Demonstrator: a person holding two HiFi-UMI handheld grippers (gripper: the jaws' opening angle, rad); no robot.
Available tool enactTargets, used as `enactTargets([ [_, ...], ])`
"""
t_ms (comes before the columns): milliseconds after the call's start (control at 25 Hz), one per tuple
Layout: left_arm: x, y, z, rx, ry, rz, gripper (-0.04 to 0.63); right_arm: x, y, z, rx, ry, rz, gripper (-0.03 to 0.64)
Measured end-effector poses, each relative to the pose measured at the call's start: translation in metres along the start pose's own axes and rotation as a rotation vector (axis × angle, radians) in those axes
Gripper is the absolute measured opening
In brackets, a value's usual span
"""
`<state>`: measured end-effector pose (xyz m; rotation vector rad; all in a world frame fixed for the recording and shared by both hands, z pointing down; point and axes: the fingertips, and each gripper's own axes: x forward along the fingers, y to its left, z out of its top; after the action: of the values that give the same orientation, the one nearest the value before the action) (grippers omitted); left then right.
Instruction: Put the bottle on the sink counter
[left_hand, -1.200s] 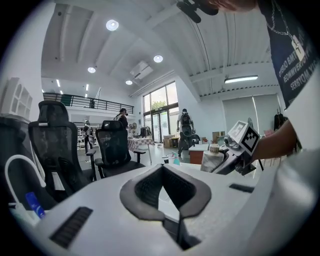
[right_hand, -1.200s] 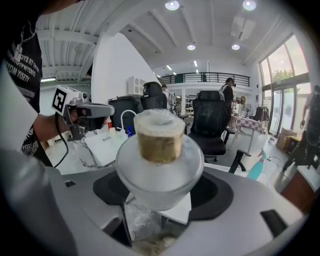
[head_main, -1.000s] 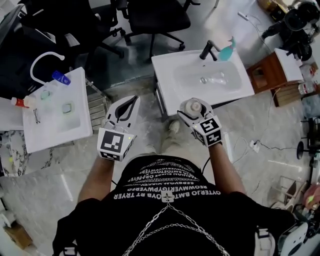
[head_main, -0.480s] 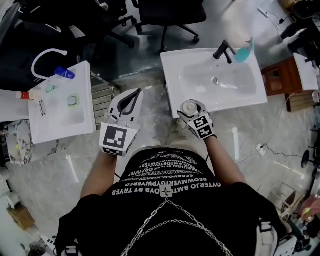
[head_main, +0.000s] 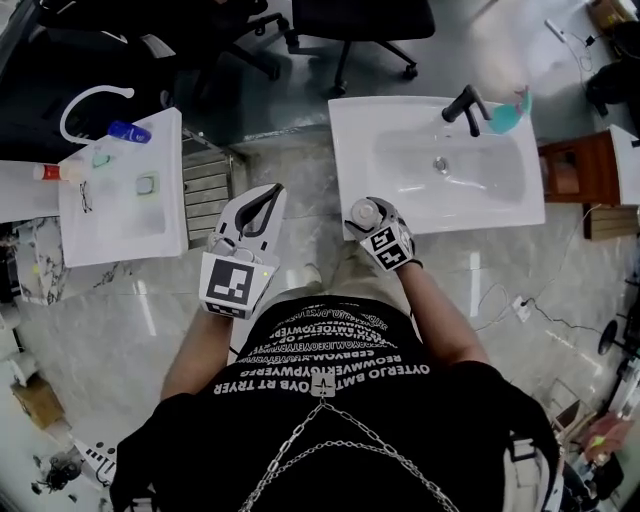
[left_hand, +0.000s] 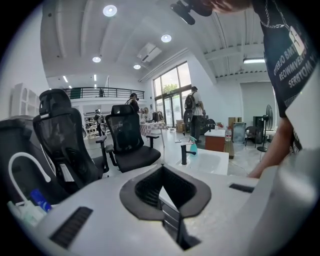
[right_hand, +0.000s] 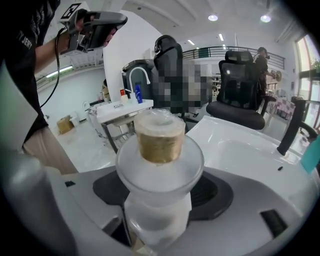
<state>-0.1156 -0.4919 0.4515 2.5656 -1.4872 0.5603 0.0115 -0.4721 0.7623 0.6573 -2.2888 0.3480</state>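
A frosted bottle (head_main: 362, 210) with a gold collar and clear cap (right_hand: 159, 135) stands upright between the jaws of my right gripper (head_main: 368, 218), which is shut on its body. It hangs just off the front left corner of the white sink counter (head_main: 360, 130), above the floor. That counter's basin (right_hand: 240, 145) lies ahead and to the right in the right gripper view. My left gripper (head_main: 268, 195) is held over the floor between the two counters, its tips (left_hand: 163, 167) together with nothing in them.
A black faucet (head_main: 462, 103) and a teal cup (head_main: 505, 112) stand at the counter's back right. A second white counter (head_main: 120, 230) at left carries a white faucet, a blue bottle (head_main: 130, 131) and small items. A metal rack (head_main: 208, 185), office chairs (head_main: 350, 20) and a wooden cabinet (head_main: 565, 170) surround.
My right gripper has sunk with the bottle and now sits closer to the sink counter's front left corner. The left gripper has shifted only slightly and stays shut.
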Motion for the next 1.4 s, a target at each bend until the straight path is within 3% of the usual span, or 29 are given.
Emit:
enactTargets([
  [400, -0.005, -0.006, -0.007, 0.001, 0.021, 0.019, 0.006, 0.013, 0.006, -0.007, -0.068, -0.003, 0.006, 0.331],
  [760, -0.023, -0.017, -0.003, 0.036, 0.003, -0.003, 0.006, 0.006, 0.005, -0.011, -0.057, 0.017, -0.001, 0.334],
  [1120, -0.049, -0.02, 0.004, 0.064, -0.049, -0.024, 0.006, -0.038, 0.009, -0.022, -0.01, 0.028, -0.035, 0.391],
  [1240, -0.06, -0.017, 0.006, 0.055, -0.059, -0.025, 0.006, -0.082, 0.009, -0.011, 0.022, -0.023, -0.087, 0.391],
  [1400, -0.072, -0.01, 0.016, 0.056, -0.107, -0.021, 0.006, -0.155, 0.005, 0.043, 0.082, -0.203, -0.213, 0.366],
])
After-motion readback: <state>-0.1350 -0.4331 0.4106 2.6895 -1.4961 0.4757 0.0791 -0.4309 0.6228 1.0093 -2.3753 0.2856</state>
